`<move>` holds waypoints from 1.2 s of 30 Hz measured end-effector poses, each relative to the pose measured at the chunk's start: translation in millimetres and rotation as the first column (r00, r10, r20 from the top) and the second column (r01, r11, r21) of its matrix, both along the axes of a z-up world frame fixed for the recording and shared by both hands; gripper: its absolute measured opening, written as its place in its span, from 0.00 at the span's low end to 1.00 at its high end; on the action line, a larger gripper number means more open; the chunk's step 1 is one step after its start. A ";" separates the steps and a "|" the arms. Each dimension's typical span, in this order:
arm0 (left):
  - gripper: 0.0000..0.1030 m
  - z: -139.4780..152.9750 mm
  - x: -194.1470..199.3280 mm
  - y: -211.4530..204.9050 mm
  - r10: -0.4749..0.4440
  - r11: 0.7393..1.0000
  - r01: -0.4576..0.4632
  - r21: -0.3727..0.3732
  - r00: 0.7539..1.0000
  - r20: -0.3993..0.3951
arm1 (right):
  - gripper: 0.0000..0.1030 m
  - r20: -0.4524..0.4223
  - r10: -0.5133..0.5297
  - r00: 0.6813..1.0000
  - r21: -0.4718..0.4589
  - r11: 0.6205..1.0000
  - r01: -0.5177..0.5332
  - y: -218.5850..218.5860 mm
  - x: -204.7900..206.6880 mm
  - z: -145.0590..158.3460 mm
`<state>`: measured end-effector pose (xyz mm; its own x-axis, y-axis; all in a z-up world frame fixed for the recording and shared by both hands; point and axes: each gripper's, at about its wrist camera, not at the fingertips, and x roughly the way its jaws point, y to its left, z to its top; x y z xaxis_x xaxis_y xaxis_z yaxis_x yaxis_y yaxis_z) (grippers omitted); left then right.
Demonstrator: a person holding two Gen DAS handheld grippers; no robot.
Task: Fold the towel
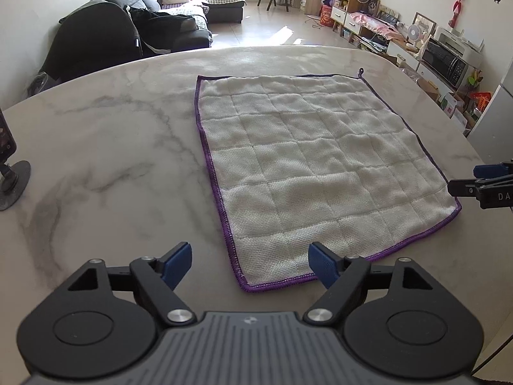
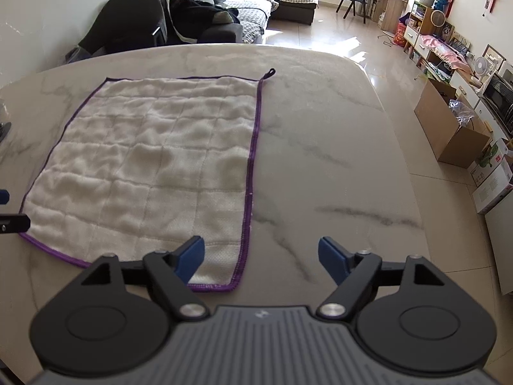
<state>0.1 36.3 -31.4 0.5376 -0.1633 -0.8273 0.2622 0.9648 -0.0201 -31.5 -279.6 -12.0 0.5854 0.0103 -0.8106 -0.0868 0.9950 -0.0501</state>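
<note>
The fingers [image 1: 179, 264] of the left gripper [image 1: 250, 264] stood wide apart with nothing between them, poised above the towel's near left corner [image 1: 248, 287]. The right gripper [image 2: 261, 258] was likewise spread wide and empty, its left finger over the cloth and the near right corner [image 2: 232, 285] lying between the two. That pairing suggested both near corners were about to be pinched together, so the near hem could be carried to the far one. The white, purple-edged towel [image 1: 314, 166] lay flat and fully spread on the marble table [image 1: 112, 147], squared with the near edge and a hanging loop [image 1: 361, 71] at its far right corner. A round stand base [image 1: 14, 183] sat by the table's left edge, well clear of the cloth.
</note>
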 end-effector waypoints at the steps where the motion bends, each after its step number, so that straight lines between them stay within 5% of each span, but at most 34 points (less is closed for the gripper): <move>1: 0.79 -1.1 0.8 0.0 0.000 1.000 0.000 0.002 1.000 -0.008 | 0.87 0.002 0.001 1.000 0.000 1.000 -0.001 0.1 0.1 0.1; 24: 0.79 -7.6 -13.0 26.6 0.032 0.994 -0.035 -0.102 0.999 -0.029 | 0.91 0.013 -0.027 1.000 0.031 0.999 0.027 -14.9 -11.6 -4.0; 33: 0.79 -3.4 -18.3 21.8 0.039 0.995 -0.038 -0.096 0.999 0.003 | 0.66 -0.025 -0.005 1.000 0.050 0.999 0.006 -11.6 -11.7 -11.7; 36: 0.79 3.8 -25.1 11.2 -0.018 0.996 0.023 -0.089 0.998 0.059 | 0.43 -0.023 0.022 1.000 0.057 0.998 -0.020 -7.9 -13.5 -10.8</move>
<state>-25.0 47.4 -27.6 0.5800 -0.2473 -0.7762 0.2852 0.9541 -0.0908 -45.0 -287.5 -22.8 0.5656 0.0690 -0.8218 -0.1083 0.9941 0.0089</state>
